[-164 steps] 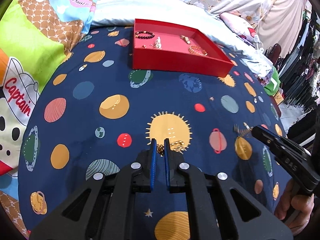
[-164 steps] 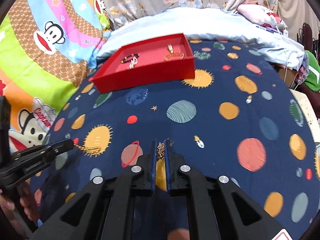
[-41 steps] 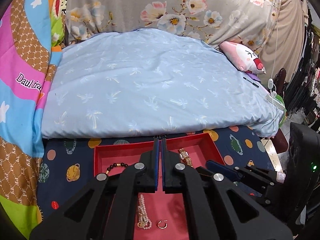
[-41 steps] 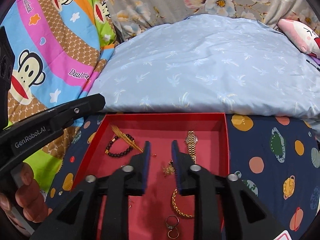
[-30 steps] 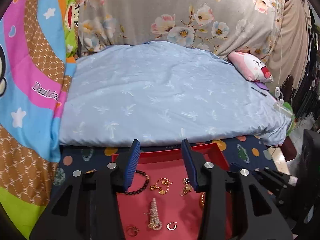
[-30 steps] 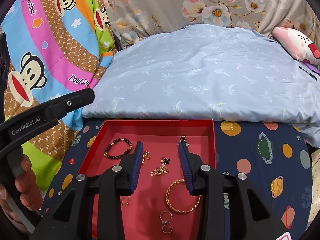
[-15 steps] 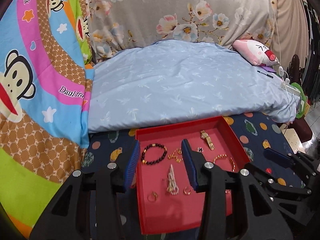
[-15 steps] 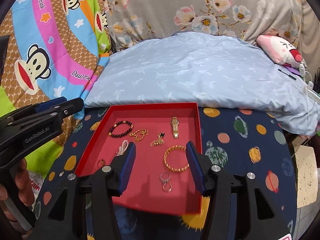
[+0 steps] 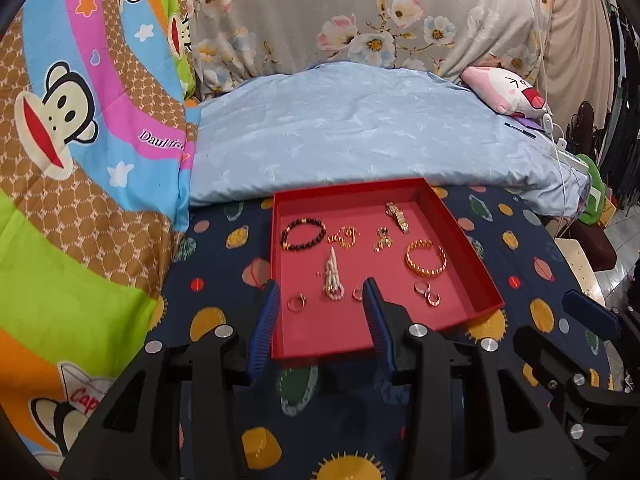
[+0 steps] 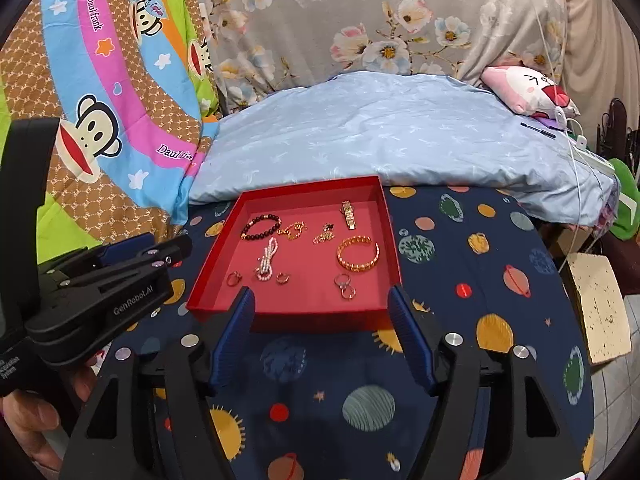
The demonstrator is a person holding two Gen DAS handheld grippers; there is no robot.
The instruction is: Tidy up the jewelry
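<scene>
A red tray point(image 9: 472, 264) point(image 10: 216, 256) lies on the navy planet-print bedspread and holds several pieces of jewelry. Among them are a dark bead bracelet point(image 9: 303, 233) point(image 10: 260, 227), a gold bangle point(image 9: 426, 258) point(image 10: 357, 258), a pearl strand point(image 9: 333, 276) point(image 10: 267, 260), a gold watch point(image 10: 349, 214) and some rings point(image 10: 345, 285). My left gripper point(image 9: 320, 294) hangs open over the tray's near edge with nothing between its fingers. My right gripper point(image 10: 320, 304) is back from the tray's front wall; its jaws are opening and hold nothing.
A pale blue quilt point(image 9: 360, 128) rises behind the tray, with floral fabric and a pink plush point(image 9: 504, 90) beyond. A cartoon monkey blanket point(image 9: 72, 120) covers the left. The bed's right edge drops to a tiled floor point(image 10: 612, 380). A hand point(image 10: 32, 420) grips the left tool.
Both grippers drew back from the tray, which now lies farther away with all of it in sight. The right jaws spread wider. The gold chains they carried earlier now lie in the tray.
</scene>
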